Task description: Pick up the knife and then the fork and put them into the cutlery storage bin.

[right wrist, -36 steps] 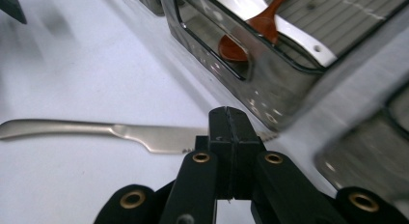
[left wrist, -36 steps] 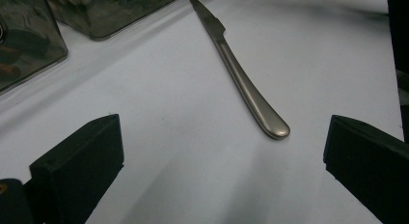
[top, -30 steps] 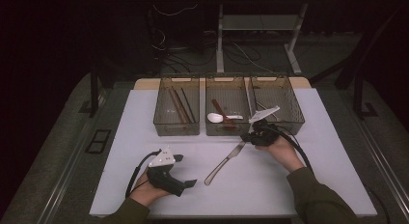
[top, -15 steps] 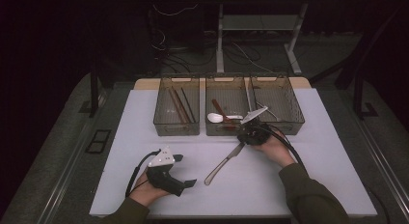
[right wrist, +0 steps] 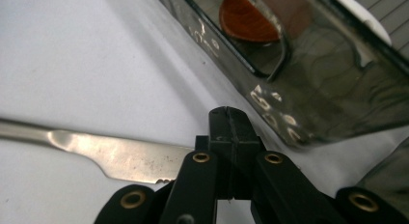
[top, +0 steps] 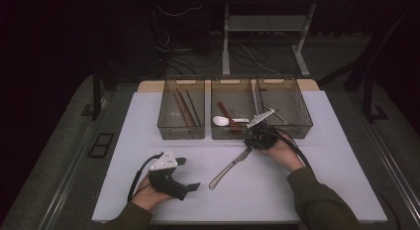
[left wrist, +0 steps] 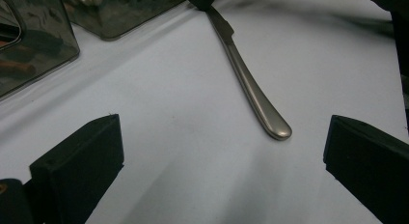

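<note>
A steel table knife (top: pixel 229 168) lies slantwise on the white mat (top: pixel 148 141), blade toward the bins. My right gripper (top: pixel 253 140) is shut, its closed tips set down at the blade's far end, just in front of the middle bin. In the right gripper view the pads (right wrist: pixel 231 132) are pressed together and the blade (right wrist: pixel 120 156) runs flat under the left jaw, not between the pads. My left gripper (top: pixel 189 173) rests at the front left, open and holding nothing. In the left gripper view the knife's handle (left wrist: pixel 255 96) lies ahead between the wide jaws.
Three smoky clear bins stand in a row at the back of the mat: the left bin (top: pixel 168 128) holds chopsticks, the middle bin (top: pixel 233 133) holds a white spoon (top: pixel 221 121) and a brown one, and the right bin (top: pixel 297 126) holds metal cutlery.
My right gripper has moved left and slightly toward me, from the right bin's front down to the knife's blade tip. The knife and the left gripper have stayed put.
</note>
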A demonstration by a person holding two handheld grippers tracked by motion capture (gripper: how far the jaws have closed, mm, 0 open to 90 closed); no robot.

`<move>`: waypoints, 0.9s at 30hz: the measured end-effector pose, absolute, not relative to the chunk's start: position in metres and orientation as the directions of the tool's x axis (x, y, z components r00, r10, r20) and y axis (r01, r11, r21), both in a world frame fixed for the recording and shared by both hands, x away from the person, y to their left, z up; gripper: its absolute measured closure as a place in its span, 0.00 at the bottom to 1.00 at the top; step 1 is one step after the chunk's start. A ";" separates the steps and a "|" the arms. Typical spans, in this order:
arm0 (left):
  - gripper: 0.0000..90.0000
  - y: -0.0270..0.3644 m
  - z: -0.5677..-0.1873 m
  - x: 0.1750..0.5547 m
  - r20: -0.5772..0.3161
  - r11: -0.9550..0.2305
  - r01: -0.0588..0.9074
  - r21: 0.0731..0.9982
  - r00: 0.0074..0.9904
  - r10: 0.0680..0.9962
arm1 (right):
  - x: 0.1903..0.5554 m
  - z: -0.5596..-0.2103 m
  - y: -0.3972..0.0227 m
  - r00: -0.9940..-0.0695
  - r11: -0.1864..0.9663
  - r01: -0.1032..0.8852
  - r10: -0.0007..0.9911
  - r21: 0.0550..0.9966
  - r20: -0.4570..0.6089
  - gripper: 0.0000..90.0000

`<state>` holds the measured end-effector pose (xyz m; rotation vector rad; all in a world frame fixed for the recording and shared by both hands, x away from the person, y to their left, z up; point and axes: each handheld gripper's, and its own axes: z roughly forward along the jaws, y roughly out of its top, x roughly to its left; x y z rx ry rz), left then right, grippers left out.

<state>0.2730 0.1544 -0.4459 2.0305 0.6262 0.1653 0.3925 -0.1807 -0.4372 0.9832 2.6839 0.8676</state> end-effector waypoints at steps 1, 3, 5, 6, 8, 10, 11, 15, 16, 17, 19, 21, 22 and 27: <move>0.00 0.154 -0.446 0.273 -0.136 -0.400 0.363 0.842 0.859 0.494 | 0.392 -0.437 -0.181 -0.775 0.621 0.543 0.630 0.565 0.051 0.99; 0.00 0.154 -0.446 0.273 -0.137 -0.399 0.363 0.842 0.859 0.493 | 0.390 -0.436 -0.181 -0.777 0.629 0.542 0.628 0.558 0.048 0.99; 0.00 0.154 -0.446 0.273 -0.136 -0.401 0.362 0.841 0.860 0.492 | 0.388 -0.435 -0.181 -0.781 0.639 0.541 0.623 0.546 0.045 0.99; 0.00 0.154 -0.446 0.272 -0.138 -0.398 0.363 0.843 0.860 0.492 | 0.387 -0.435 -0.181 -0.785 0.648 0.537 0.618 0.540 0.039 0.99; 0.00 0.155 -0.445 0.272 -0.138 -0.397 0.362 0.844 0.860 0.490 | 0.384 -0.433 -0.181 -0.794 0.664 0.531 0.607 0.526 0.035 0.99; 0.00 0.155 -0.445 0.273 -0.138 -0.400 0.362 0.842 0.862 0.489 | 0.381 -0.433 -0.181 -0.800 0.673 0.528 0.599 0.517 0.037 0.99; 0.00 0.155 -0.446 0.273 -0.140 -0.395 0.362 0.844 0.861 0.490 | 0.379 -0.433 -0.182 -0.800 0.674 0.532 0.599 0.512 0.042 0.99; 0.00 0.155 -0.445 0.273 -0.138 -0.398 0.361 0.843 0.862 0.488 | 0.373 -0.431 -0.185 -0.818 0.702 0.514 0.575 0.493 0.035 0.99; 0.00 0.155 -0.445 0.272 -0.138 -0.399 0.360 0.843 0.862 0.487 | 0.372 -0.431 -0.185 -0.822 0.708 0.509 0.568 0.490 0.032 0.99; 0.00 0.155 -0.445 0.272 -0.138 -0.399 0.360 0.843 0.863 0.486 | 0.370 -0.431 -0.186 -0.824 0.711 0.509 0.566 0.485 0.036 0.99; 0.00 0.155 -0.445 0.272 -0.139 -0.398 0.360 0.844 0.863 0.486 | 0.366 -0.431 -0.187 -0.833 0.721 0.501 0.552 0.480 0.039 0.99; 0.00 0.155 -0.445 0.272 -0.139 -0.397 0.360 0.844 0.863 0.486 | 0.363 -0.431 -0.189 -0.840 0.729 0.494 0.541 0.473 0.045 0.99; 0.00 0.155 -0.445 0.272 -0.139 -0.398 0.360 0.844 0.863 0.486 | 0.361 -0.430 -0.190 -0.842 0.730 0.495 0.537 0.471 0.053 0.99; 0.00 0.155 -0.445 0.272 -0.139 -0.395 0.359 0.846 0.863 0.485 | 0.352 -0.429 -0.192 -0.857 0.750 0.482 0.512 0.453 0.064 0.99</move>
